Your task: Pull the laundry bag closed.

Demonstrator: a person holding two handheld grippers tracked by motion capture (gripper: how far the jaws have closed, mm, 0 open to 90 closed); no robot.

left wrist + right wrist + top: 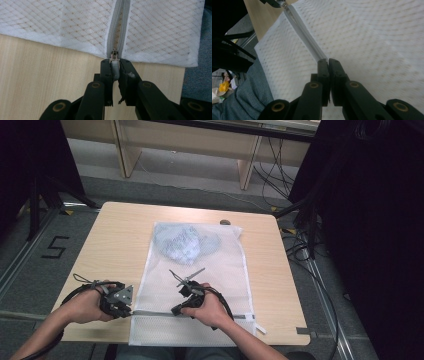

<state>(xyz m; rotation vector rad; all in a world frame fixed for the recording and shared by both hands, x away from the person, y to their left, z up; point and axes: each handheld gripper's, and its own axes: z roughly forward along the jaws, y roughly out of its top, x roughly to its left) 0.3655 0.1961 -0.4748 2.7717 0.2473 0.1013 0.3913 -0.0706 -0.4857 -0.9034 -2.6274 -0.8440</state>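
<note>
With the left gripper (115, 65) clamped on the zip tab (114, 70) and the right gripper (328, 62) pinched on the zip (304, 32), keep the bag (200, 270) taut and pull straight.

grey floor (95, 185), black curtains (370, 220), wooden shelving (200, 142) behind.

My bag (200, 270) is soft white net cloth with a smooth grey zipper (117, 27). My table (115, 235) is pale, smooth wood. My jaws are matt black plastic.

white mesh laundry bag (200, 285) lies flat on table, pale blue-white clothing (185, 242) bunched inside at far end; grey zipper (150, 313) runs across near end, slider (114, 53) at bag's left edge.
</note>
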